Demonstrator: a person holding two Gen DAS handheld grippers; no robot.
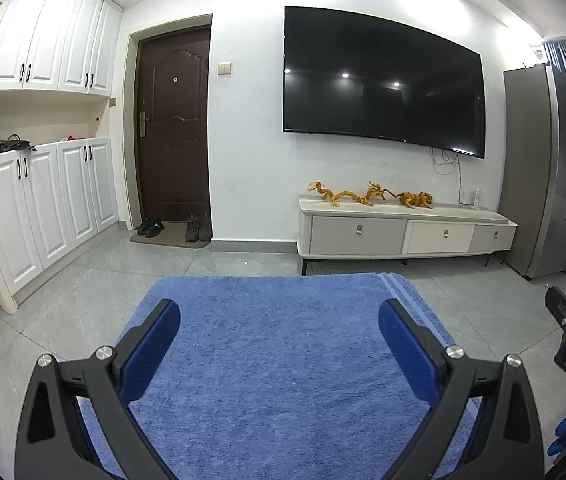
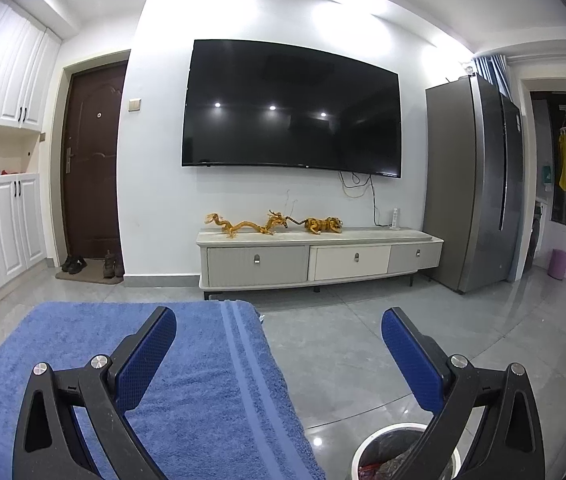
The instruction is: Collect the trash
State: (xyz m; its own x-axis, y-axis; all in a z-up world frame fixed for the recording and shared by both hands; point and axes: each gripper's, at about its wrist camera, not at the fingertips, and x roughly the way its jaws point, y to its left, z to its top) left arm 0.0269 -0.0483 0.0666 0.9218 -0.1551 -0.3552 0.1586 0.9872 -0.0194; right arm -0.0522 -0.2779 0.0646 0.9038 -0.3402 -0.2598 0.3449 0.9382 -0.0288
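Over the blue towel (image 1: 267,360), both grippers hang with nothing between the fingers. Largest first, all relative to the towel: the TV (image 1: 383,80) is on the wall beyond its far edge, the TV cabinet (image 1: 403,232) sits under that, across a strip of floor, and the fridge (image 2: 471,184) is far right of it. The brown door (image 1: 175,124) and white cupboards (image 1: 43,208) are far left. The trash bin (image 2: 395,456) stands on the floor just beside the towel's right edge, under the right gripper (image 2: 279,352), and already has dark and red stuff inside.

The left gripper (image 1: 279,340) is spread wide and empty; the right gripper is likewise released and empty.

No loose trash shows on the towel or on the floor in either view, so my read is this is start or end of a cycle; I can't tell which. If a piece turns up, I'd take it with the nearer gripper, close fully on it, carry it over the bin rim and let go only once centred above the opening.

Hidden: the towel's near end and whatever it covers are cut off. The bin is half out of frame behind the right finger, and its contents are unreadable.
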